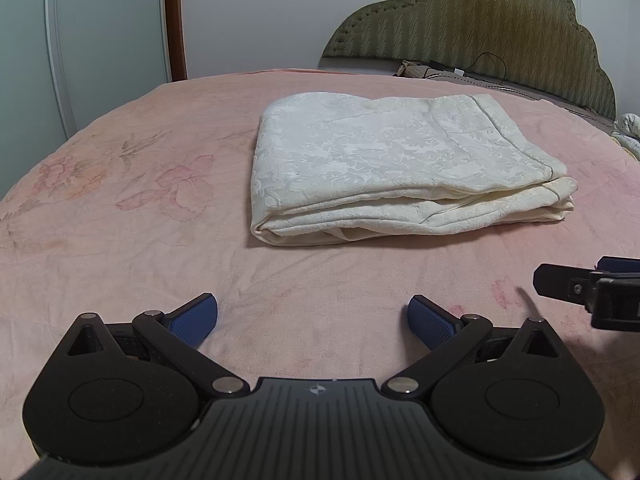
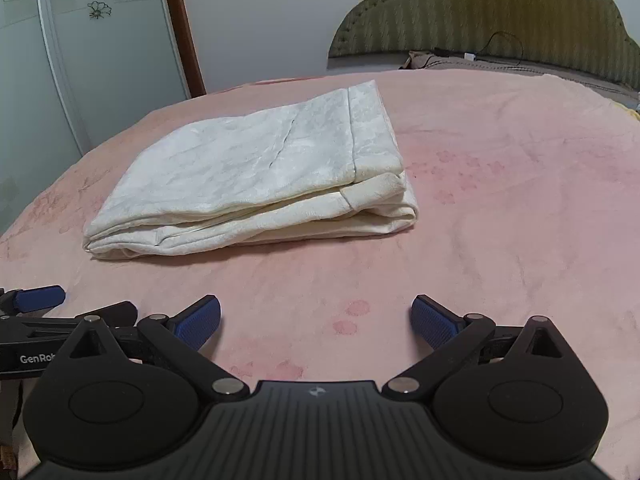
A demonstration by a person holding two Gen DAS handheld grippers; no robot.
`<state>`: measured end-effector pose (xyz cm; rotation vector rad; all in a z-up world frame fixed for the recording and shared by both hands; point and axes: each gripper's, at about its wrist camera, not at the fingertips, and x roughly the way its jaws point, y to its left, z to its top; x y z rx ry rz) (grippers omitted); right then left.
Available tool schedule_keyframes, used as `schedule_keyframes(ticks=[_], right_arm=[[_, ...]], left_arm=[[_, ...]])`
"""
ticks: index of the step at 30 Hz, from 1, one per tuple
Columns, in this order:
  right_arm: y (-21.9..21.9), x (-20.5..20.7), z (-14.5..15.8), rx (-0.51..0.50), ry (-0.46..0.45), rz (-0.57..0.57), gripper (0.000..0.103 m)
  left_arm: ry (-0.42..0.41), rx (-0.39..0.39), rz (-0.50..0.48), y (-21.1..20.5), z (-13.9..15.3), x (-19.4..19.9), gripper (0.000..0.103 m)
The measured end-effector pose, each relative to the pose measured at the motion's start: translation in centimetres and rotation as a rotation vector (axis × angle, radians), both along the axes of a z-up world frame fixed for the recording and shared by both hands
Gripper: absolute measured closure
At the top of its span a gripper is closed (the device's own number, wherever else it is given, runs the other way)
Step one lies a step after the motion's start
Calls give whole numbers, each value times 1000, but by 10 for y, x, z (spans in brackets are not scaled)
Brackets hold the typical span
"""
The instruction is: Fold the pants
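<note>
I see the pants [image 1: 400, 168] lying folded into a thick cream rectangle on the pink bed [image 1: 120, 240], roughly in the middle of the blanket and ahead of both claws. The folded stack has several layers; its rounded fold faces me on the left side, and the hems and loose edges lie toward the right end. Nothing touches it.

My left claw [image 1: 313, 318] hangs low over the bare blanket, near side of the pants and well short of them. Its jaws stand wide apart, released, with only pink fabric between the blue pads [image 1: 192, 320].

My right claw [image 2: 315, 320] is likewise spread to its full width and grasps nothing; between its blue pads [image 2: 434, 322] I see only the blanket with faint red flower prints. From this side the pants [image 2: 256, 172] sit ahead and to the left of it, clear of the tips.

The two claws are side by side: the right one pokes in at the right edge of the left view, and the left one shows at the left edge of the right view.

Beyond the bed stand an olive padded headboard [image 1: 480, 20], a white wardrobe door [image 2: 100, 40] with flower tiles, and a black cable [image 1: 488, 64] by the headboard.
</note>
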<state>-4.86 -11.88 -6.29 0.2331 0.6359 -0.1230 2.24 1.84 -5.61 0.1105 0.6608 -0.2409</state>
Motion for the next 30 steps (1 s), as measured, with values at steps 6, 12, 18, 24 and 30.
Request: schedule_keyframes(ticks=[6,12,18,24,30], right_arm=[[11,1,-6,-91,18,21,0],[14,2,-7,-110,26,20,0],[15,3,-8,-122,32,20,0],[17,5,-8,-126,33,19,0],[17,5,-8,-126,33,19,0]], left_arm=[[0,1,0,0,0,0,0],[0,0,0,0,0,0,0],[0,-2,3,-1,0,0,0],[-4,10,50,-4,0,1,0],[-6,13,75,-3,1,1,0]])
